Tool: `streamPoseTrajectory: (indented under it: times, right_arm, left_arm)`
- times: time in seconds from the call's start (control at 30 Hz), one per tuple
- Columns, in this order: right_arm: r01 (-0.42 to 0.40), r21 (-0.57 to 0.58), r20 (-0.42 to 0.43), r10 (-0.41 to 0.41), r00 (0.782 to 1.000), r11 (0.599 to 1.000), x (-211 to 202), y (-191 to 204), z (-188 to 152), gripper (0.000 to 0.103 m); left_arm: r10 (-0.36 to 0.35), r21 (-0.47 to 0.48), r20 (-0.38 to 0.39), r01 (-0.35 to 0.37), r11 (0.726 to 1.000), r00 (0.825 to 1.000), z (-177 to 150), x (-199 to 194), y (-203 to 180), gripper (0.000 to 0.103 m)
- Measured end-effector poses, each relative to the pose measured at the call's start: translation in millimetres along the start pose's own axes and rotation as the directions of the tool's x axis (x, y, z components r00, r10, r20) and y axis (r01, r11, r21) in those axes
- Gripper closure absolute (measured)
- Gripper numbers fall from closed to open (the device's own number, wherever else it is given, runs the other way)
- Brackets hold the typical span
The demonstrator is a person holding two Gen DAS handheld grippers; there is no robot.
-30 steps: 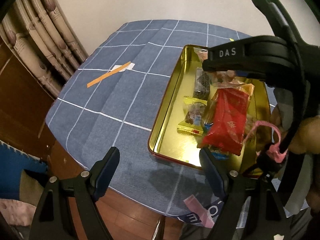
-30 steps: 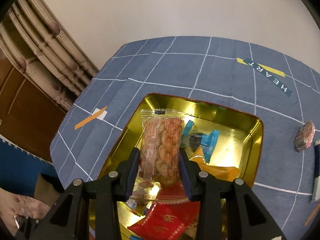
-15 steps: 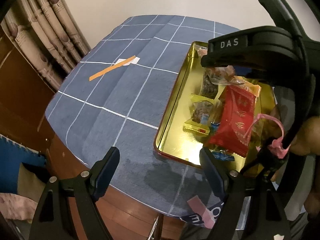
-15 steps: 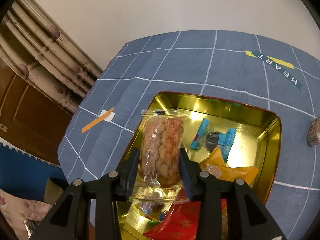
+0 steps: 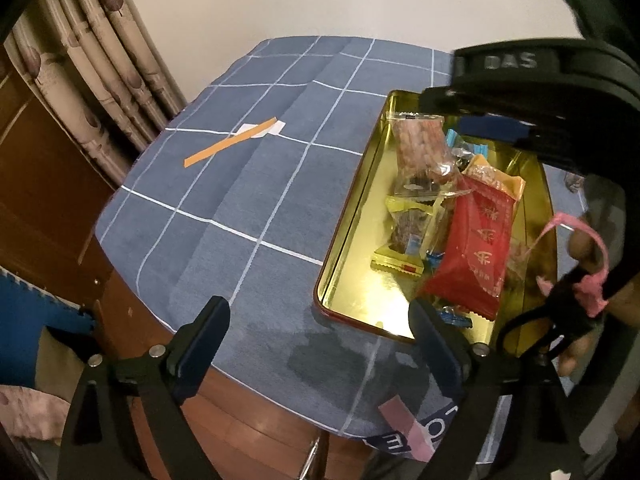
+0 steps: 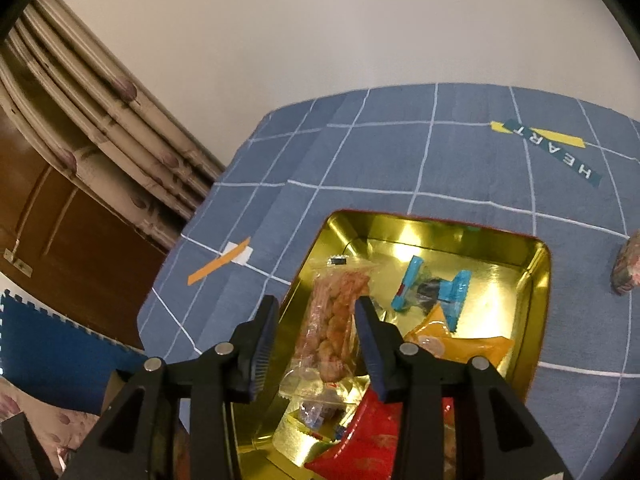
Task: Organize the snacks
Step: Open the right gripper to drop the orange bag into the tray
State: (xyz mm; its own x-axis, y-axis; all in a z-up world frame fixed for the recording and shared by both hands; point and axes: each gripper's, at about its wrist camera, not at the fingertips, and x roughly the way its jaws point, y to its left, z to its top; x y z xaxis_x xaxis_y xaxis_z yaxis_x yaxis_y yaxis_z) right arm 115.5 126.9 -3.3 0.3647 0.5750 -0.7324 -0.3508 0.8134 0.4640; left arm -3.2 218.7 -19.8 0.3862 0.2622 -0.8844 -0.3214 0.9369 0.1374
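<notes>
In the left wrist view the curtain (image 5: 100, 60) hangs at far left. To its right, the blue checked cloth (image 5: 240, 200) carries an orange strip (image 5: 228, 142). The left gripper (image 5: 320, 338) is over the cloth's near edge; its fingers are wide and opening, with no snack between them. Right of it stands the gold tin (image 5: 352, 216). Its near half, seen clearly only here, holds a yellow packet (image 5: 408, 232) and a red packet (image 5: 476, 248). This view alone shows the other tool from outside, reaching over the tin's far end, with a pink strap (image 5: 592, 292).

The right wrist view looks down the right gripper (image 6: 316, 308). Its fingers are narrow, with the clear peanut packet (image 6: 336, 320) between them inside the tin's left side. Tin floor shows between the left pad and the packet, so I cannot tell whether they grip it. Only this view shows the blue-ended candy (image 6: 432, 292) in the far half, the HEART label (image 6: 560, 152), and a wrapped sweet (image 6: 626, 268) on the cloth at far right.
</notes>
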Motion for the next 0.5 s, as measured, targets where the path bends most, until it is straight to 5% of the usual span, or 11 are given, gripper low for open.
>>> streamPoseTrajectory:
  times: [0.5]
  right_arm:
    - [0.053, -0.03, 0.208, -0.045, 0.977, 0.998, -99, -49, -44, 0.062]
  left_arm:
    - [0.043, 0.033, 0.021, -0.044, 0.998, 0.999, -2, -5, -10, 0.014]
